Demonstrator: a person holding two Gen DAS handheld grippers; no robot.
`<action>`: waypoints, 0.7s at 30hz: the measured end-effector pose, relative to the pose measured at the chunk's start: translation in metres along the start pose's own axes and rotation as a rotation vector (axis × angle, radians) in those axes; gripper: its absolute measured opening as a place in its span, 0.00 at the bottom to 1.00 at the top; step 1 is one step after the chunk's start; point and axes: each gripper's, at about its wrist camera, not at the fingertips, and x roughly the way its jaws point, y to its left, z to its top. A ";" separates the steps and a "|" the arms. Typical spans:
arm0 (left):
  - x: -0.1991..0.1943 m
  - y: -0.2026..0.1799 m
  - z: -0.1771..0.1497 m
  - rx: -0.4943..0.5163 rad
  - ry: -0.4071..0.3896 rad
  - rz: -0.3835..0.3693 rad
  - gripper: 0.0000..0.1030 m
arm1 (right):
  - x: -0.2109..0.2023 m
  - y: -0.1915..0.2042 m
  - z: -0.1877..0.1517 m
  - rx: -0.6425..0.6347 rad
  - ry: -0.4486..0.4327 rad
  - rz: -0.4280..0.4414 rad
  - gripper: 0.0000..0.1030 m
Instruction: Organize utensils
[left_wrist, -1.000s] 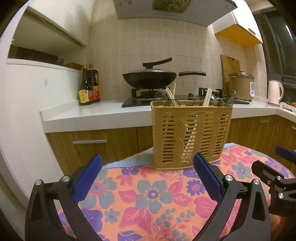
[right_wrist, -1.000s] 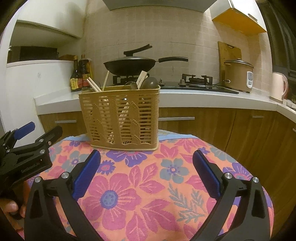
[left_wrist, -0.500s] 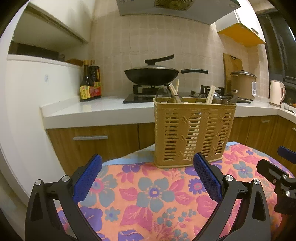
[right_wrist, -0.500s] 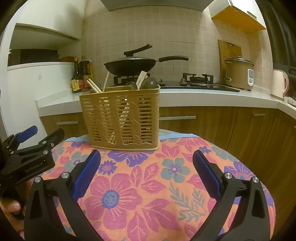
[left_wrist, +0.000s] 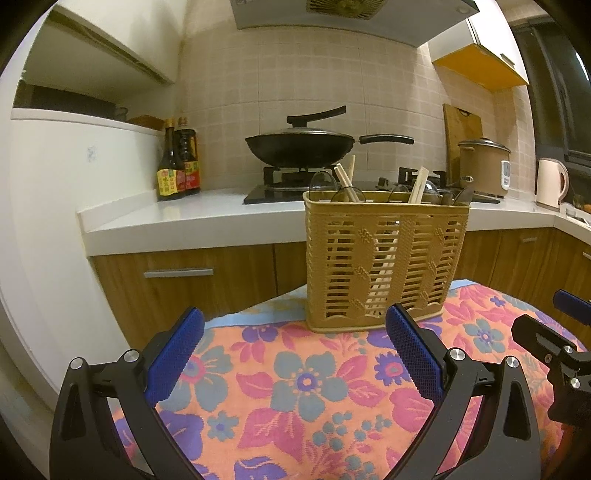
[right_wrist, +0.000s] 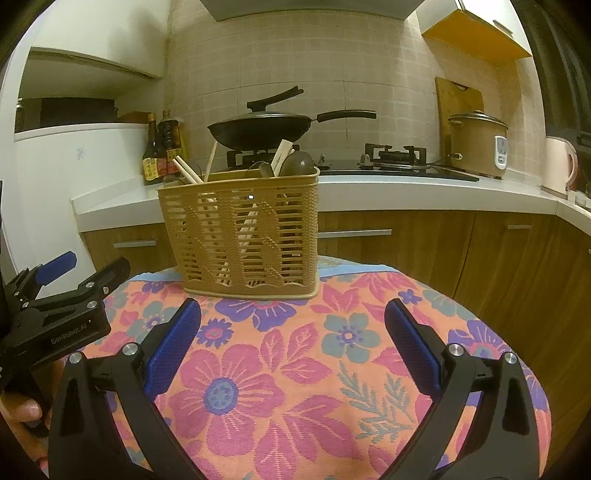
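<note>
A tan slatted plastic utensil basket (left_wrist: 384, 266) stands upright at the far side of a floral-cloth table (left_wrist: 295, 384); it also shows in the right wrist view (right_wrist: 243, 236). Wooden chopsticks (left_wrist: 345, 177) and dark spoons (left_wrist: 428, 192) stick out of its top; the chopsticks (right_wrist: 188, 170) and spoons (right_wrist: 295, 162) show in the right view too. My left gripper (left_wrist: 295, 354) is open and empty, short of the basket. My right gripper (right_wrist: 291, 347) is open and empty, also short of it. Each gripper shows at the edge of the other's view.
Behind the table runs a white kitchen counter (left_wrist: 192, 218) with wooden drawers, a black wok (left_wrist: 299, 147) on the stove, sauce bottles (left_wrist: 177, 166), a rice cooker (left_wrist: 484, 162) and a kettle (left_wrist: 550, 181). A white fridge-like wall (left_wrist: 44, 206) stands at left.
Both views have drifted slightly; the basket sits a little higher in the left view and a little lower in the right view. Both grippers stay open and empty.
</note>
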 end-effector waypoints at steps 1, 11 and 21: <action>0.000 0.000 0.000 0.000 0.001 0.001 0.93 | 0.000 0.000 0.000 0.002 0.001 0.000 0.92; -0.006 -0.004 -0.001 0.026 -0.024 0.008 0.93 | -0.005 0.000 0.000 -0.004 -0.021 -0.015 0.92; -0.008 -0.007 -0.001 0.043 -0.029 0.005 0.93 | 0.000 -0.003 -0.001 0.009 0.013 -0.017 0.92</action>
